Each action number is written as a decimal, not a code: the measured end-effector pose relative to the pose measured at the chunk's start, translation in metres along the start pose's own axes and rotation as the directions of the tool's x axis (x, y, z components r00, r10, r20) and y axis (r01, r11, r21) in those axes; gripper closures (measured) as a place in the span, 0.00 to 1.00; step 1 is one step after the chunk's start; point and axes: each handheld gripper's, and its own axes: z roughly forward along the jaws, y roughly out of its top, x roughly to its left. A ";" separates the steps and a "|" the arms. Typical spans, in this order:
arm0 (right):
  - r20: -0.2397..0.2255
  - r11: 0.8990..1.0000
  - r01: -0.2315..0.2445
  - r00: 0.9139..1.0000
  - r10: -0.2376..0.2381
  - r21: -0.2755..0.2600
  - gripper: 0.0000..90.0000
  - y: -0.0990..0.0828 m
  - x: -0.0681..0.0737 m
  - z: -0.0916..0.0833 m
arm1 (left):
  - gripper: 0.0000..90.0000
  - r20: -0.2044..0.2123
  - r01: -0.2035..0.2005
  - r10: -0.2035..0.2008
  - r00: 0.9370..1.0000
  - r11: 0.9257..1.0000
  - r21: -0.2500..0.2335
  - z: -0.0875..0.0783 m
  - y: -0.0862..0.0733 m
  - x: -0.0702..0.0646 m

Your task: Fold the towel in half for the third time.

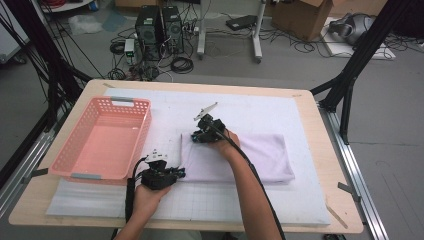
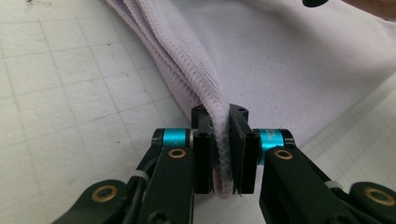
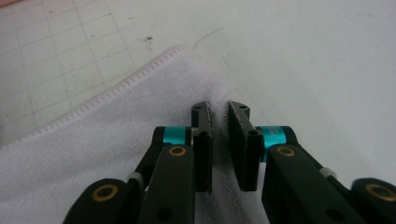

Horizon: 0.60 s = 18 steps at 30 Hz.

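A folded pale lilac towel (image 1: 250, 155) lies on the white gridded mat (image 1: 260, 107) in the middle of the table. My left gripper (image 1: 177, 172) is at the towel's near left corner. In the left gripper view its jaws (image 2: 220, 121) are shut on the stacked hemmed edges of the towel (image 2: 280, 60). My right gripper (image 1: 196, 136) is at the towel's far left corner. In the right gripper view its jaws (image 3: 219, 114) pinch a small ridge of the towel (image 3: 116, 140) close to that corner.
A pink plastic basket (image 1: 120, 101), nothing in it, stands on the mat's left side, close to the left gripper. The wooden table (image 1: 200, 85) ends just past the mat. On the floor beyond are computer towers, cables and boxes.
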 end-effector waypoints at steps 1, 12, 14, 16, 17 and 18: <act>-0.002 1.000 -0.007 1.000 0.007 0.004 0.91 0.001 0.002 0.000 | 0.90 0.000 0.003 -0.003 1.000 1.000 -0.004 -0.002 0.001 0.000; -0.028 0.993 -0.011 1.000 0.007 -0.119 0.92 0.021 0.010 -0.008 | 0.91 -0.009 0.010 -0.011 1.000 0.995 -0.100 -0.036 0.015 0.010; -0.033 0.989 -0.020 0.999 0.015 -0.149 0.92 0.023 0.009 -0.012 | 0.91 0.011 0.016 -0.015 1.000 0.992 -0.123 -0.039 0.016 0.011; -0.034 0.987 -0.025 0.999 0.020 -0.156 0.92 0.023 0.008 -0.016 | 0.91 0.028 0.012 -0.009 1.000 0.991 -0.132 -0.039 0.018 0.009; -0.034 0.987 -0.026 0.999 0.021 -0.159 0.92 0.023 0.009 -0.019 | 0.91 0.039 0.011 -0.006 0.999 0.991 -0.133 -0.039 0.019 0.007; -0.033 0.986 -0.024 0.999 0.019 -0.166 0.92 0.023 0.009 -0.022 | 0.90 0.053 0.013 -0.006 0.999 0.990 -0.138 -0.038 0.020 0.005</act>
